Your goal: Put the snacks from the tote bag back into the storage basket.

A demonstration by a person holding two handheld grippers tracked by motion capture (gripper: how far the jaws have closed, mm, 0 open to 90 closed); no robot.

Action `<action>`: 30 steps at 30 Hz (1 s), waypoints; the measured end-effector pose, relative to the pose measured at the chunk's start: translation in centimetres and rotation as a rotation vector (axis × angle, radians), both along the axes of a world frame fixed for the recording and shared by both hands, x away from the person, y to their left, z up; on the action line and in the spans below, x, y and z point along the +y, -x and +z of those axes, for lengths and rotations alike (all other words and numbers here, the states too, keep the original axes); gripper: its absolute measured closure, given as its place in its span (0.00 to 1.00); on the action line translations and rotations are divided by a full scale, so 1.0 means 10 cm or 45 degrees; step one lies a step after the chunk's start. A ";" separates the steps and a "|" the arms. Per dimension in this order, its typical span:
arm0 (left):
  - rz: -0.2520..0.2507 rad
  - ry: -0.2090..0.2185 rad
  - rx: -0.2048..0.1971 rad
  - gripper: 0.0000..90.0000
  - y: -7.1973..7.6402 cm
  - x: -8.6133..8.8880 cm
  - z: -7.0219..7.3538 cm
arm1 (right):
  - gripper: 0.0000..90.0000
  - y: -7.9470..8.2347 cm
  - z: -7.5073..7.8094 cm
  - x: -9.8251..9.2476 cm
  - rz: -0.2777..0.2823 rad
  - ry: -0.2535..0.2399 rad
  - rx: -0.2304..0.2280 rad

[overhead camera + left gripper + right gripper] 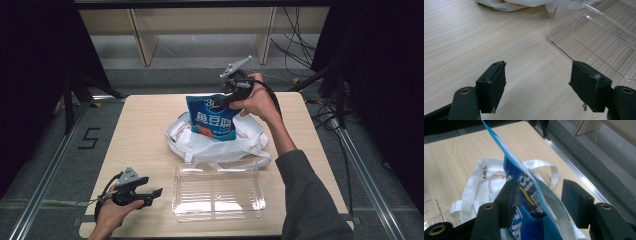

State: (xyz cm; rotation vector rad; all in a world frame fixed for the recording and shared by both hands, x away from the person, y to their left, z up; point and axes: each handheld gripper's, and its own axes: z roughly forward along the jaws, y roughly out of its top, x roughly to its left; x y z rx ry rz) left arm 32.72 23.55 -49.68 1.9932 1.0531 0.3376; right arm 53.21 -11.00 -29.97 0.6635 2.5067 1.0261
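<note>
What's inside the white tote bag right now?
The blue snack pouch stands in the white tote bag, its top between the right gripper jaws. Something orange shows beside its base; the bag's cloth hides anything deeper.

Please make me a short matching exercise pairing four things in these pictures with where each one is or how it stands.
Things:
1. blue packet
2. white tote bag
3. clear plastic tray
4. left gripper

Places or states:
A. open, with bare table between its jaws
B. lying at the table's middle, handles loose
C. standing up out of the bag, between the right gripper's jaws
D. empty, near the table's front edge

Pairs: 1-C, 2-B, 3-D, 4-A
</note>
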 end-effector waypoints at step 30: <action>-0.020 -0.007 -0.014 0.31 0.00 -0.01 0.00 | 0.81 -0.10 0.00 0.18 0.046 0.110 0.051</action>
